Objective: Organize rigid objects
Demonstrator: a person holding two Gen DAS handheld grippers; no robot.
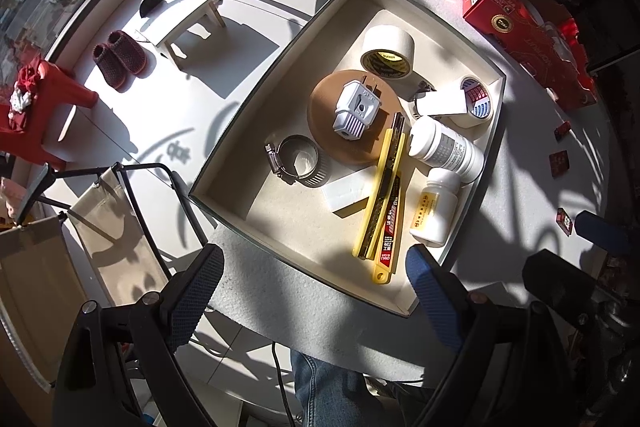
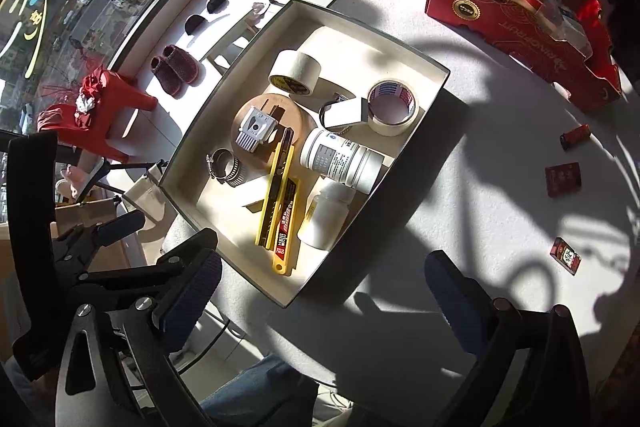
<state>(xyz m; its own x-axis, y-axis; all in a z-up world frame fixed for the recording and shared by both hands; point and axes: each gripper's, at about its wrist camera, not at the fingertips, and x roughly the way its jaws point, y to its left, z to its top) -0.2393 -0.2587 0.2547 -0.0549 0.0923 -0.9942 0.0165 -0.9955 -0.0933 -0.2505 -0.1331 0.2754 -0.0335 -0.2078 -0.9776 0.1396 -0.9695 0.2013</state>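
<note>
A shallow cream tray (image 1: 248,131) (image 2: 192,143) on the white table holds two tape rolls (image 1: 388,47) (image 1: 476,103), a white plug adapter (image 1: 356,111) on a brown disc (image 1: 324,107), a metal hose clamp (image 1: 300,163), a yellow utility knife (image 1: 382,195) (image 2: 276,187) and two white bottles (image 1: 446,149) (image 1: 434,211). My left gripper (image 1: 316,287) hovers open and empty over the tray's near edge. The right gripper (image 2: 324,295) is open and empty above the tray's near corner. Three small red items (image 2: 576,137) (image 2: 564,179) (image 2: 566,255) lie loose on the table to the right.
A red printed carton (image 1: 520,19) (image 2: 520,15) stands at the table's far right. Beyond the table's left edge, the floor holds a white stool (image 1: 188,15), slippers (image 1: 120,57), a red stool (image 1: 36,107) and chair legs. A person's jeans (image 1: 324,387) show below.
</note>
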